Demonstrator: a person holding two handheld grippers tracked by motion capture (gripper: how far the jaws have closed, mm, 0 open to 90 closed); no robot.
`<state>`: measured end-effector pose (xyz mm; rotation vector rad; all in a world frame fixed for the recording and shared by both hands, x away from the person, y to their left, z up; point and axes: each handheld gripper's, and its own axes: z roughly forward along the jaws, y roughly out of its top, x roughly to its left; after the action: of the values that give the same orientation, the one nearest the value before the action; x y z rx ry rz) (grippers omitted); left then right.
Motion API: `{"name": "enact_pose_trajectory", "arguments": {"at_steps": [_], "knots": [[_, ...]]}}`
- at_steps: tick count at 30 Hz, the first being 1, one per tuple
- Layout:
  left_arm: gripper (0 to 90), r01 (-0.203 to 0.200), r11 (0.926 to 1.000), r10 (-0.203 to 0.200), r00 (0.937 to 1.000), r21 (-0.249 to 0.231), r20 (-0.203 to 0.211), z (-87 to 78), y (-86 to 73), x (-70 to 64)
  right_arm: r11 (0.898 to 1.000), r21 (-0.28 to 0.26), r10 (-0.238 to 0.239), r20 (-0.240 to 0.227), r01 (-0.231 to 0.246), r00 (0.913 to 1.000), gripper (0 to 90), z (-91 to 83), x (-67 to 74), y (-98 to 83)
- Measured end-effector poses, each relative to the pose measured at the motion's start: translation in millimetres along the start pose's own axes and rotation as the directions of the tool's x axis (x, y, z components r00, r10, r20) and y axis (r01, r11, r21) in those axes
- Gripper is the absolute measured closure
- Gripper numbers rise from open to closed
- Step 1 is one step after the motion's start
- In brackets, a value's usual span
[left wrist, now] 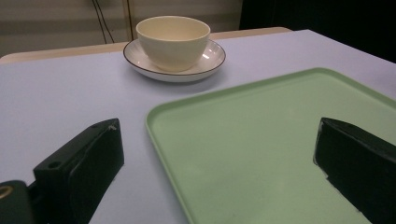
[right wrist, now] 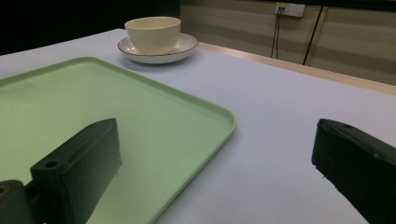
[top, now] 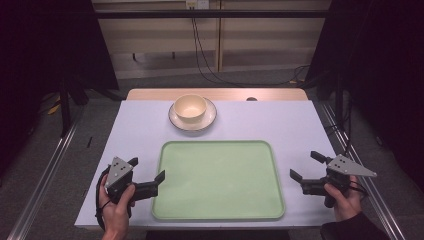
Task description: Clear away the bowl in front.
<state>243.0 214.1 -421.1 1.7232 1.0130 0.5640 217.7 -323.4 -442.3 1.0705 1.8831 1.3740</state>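
Nearest to me are my two tools, one at each near corner of the table (top: pixel 300 120). The left tool (top: pixel 148 175) sits just off the tray's left edge and the right tool (top: pixel 306 167) just off its right; both have their jaws spread wide with nothing between them. I read that as a ready stance, each flanking the tray so either can reach in.

From the biggest thing down: the table carries a pale lilac cover, with a strip of bare wood at the far edge. The green tray (top: pixel 218 180) lies flat in the near middle, bare, probably waiting to receive something. Beyond it, apart from its far rim, a saucer (top: pixel 176 118) with a dark rim line holds a cream bowl (top: pixel 190 108) upright at its centre, which looks empty. Stacked so, the pair seems placed to be lifted as one.
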Motion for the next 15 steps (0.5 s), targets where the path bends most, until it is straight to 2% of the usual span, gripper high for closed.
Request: {"name": "enact_pose_trajectory", "arguments": {"at_steps": [3, 4, 6, 14, 15], "knots": [[2.2, -0.006, 1.0000, 0.006, 1.0000, -0.004, 0.002, 5.7, 3.9, -0.6, 1.000, -0.004, -0.004, -0.011, 0.004, 0.9999, 1.1, 0.2, 0.3, 0.0], [2.2, -0.009, 1.0000, 0.009, 0.9998, -0.003, 0.017, 7.4, 5.3, -0.4, 1.000, -0.004, -0.004, -0.011, 0.004, 0.9999, 1.1, 0.2, 0.3, 0.0], [2.9, -0.016, 0.9999, 0.016, 0.9997, 0.001, 0.017, 10.2, 7.9, -1.7, 1.000, -0.004, 0.000, -0.002, 0.000, 1.0000, 1.1, -0.2, 0.1, 0.1], [2.3, -0.036, 0.9993, 0.036, 0.9974, 0.004, 0.063, 23.3, 17.8, -5.1, 1.000, -0.013, -0.003, 0.016, 0.003, 0.9999, 1.1, 0.1, 0.5, 0.1], [2.3, -0.041, 0.9991, 0.041, 0.9975, 0.003, 0.058, 24.7, 19.3, -5.3, 1.000, -0.015, -0.006, 0.012, 0.007, 0.9999, 1.1, 0.3, 0.5, 0.1]]}}
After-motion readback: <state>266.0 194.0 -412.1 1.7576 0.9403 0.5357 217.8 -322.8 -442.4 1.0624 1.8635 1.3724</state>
